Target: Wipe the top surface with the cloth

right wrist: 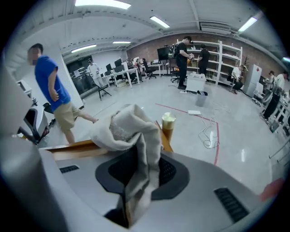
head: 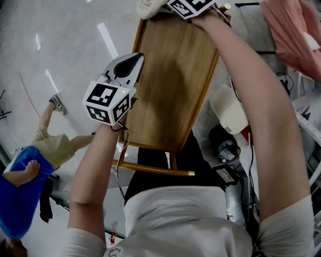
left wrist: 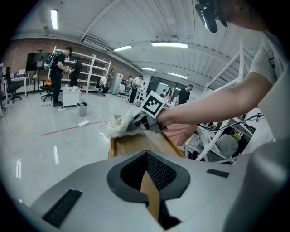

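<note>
Count: two grippers, one cloth, one wooden surface.

- Far left, head view: a person in a blue shirt (head: 20, 185) and tan shorts stands on the floor (head: 65, 40), well apart from the work.
- Left gripper (head: 134, 61): hangs over the left rim of the surface (head: 170, 85), marker cube on the near side. In the left gripper view its fingers are clenched, tips together, with only a wood-coloured sliver showing in the slit. I cannot tell whether that sliver is the rim pinched or the top seen beneath.
- Surface: one rectangular brown wood top with a raised rim. Its middle is bare. One brass-capped post (right wrist: 168, 120) stands at the far corner.
- Cloth (head: 149, 7): one, off-white and crumpled, at the far end of the surface over the far edge.
- Right gripper (head: 175, 5): at that far end, arm stretched out. Its fingers are clamped on the cloth; in the right gripper view a fold runs down between them and the rest bunches up ahead of the tips.
- Right of the surface: a pink fabric (head: 291, 35), with cables and grey gear on the floor below it.

Room: large hall with a glossy pale grey floor and one red line (right wrist: 181, 111) across it. A brick wall stands at the back, strip lights run overhead, and there are white shelving racks (right wrist: 226, 59). Two people stand at the racks and several more are further off.
</note>
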Motion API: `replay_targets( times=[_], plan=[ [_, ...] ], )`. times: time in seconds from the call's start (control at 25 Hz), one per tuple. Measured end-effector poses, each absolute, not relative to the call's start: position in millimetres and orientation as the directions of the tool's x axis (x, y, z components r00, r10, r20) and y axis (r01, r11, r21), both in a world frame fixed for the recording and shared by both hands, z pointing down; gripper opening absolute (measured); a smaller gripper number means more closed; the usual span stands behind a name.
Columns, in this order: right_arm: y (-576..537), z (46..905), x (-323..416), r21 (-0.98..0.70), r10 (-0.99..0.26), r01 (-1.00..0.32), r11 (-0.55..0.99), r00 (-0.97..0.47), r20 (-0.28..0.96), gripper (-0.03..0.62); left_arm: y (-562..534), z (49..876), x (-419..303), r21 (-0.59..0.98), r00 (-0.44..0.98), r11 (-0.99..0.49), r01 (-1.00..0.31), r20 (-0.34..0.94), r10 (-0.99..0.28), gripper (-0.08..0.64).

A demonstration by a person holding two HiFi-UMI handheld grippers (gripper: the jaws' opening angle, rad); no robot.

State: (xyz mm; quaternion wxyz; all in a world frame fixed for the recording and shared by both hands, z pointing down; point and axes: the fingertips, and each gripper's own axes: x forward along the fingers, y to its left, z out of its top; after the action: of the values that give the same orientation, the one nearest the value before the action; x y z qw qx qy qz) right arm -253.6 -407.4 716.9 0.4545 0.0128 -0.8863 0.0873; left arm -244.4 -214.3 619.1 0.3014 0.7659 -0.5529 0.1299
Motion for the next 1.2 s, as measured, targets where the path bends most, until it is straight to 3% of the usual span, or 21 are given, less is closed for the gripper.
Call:
replay_targets(
  times=[1.2],
  plan=[
    [-409.6, 726.2, -175.6, -0.029, -0.098, -0.232, 0.972, -0.515, 0.852, 0.083, -204.2, 624.5, -197.4, 0.352, 0.439, -0.280, -0.893, 0.547, -0.713, 0.008]
  ],
)
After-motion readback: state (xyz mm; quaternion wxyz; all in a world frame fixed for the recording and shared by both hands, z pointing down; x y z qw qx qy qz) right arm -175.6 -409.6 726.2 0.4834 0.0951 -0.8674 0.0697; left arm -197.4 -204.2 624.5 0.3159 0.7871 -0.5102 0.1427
